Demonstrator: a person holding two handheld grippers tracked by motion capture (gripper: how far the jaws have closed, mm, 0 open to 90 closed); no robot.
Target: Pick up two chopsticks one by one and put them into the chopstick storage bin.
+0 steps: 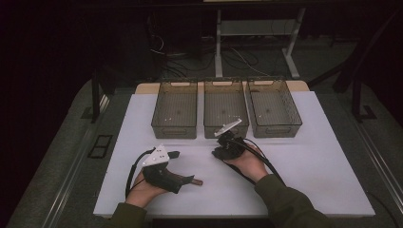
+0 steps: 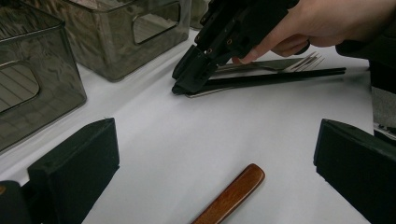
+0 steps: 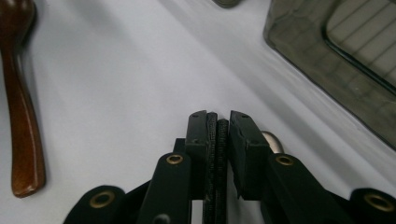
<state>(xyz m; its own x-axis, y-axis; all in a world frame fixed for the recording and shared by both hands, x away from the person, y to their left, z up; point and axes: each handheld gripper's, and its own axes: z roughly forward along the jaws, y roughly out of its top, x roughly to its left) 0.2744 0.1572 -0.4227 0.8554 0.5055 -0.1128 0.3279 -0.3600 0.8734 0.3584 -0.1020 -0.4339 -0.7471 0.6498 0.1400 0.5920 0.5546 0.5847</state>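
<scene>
A: Count for me?

B: Three bins [image 1: 226, 111] up top. My right tool [image 3: 218, 122] at centre clamps a black chopstick [image 2: 275, 78]; fork [image 2: 280, 64] half-hidden. My left tool [image 1: 172, 156] gapes over a wooden handle [image 2: 231, 196], cut off.

Left black two-jaw gripper [image 1: 183, 166] held low in the left hand [image 1: 142, 189], grey three-cornered plate on top, black cable looping back past the wrist. Jaws wide apart, lying roughly level and aimed toward the person's right, nothing pressed between them (plain in the left gripper view). Left forearm in an olive sleeve, entering from the bottom edge.

Right black two-jaw gripper [image 1: 219, 153] cradled in the upturned right hand [image 1: 247, 162], tilted nose-down toward the desk. Jaws drawn nearly together with a thin dark strip clamped between the pads. Fingers [image 2: 261, 49] curled under the gripper body. Right forearm, olive-sleeved, angled in from the lower right.
</scene>
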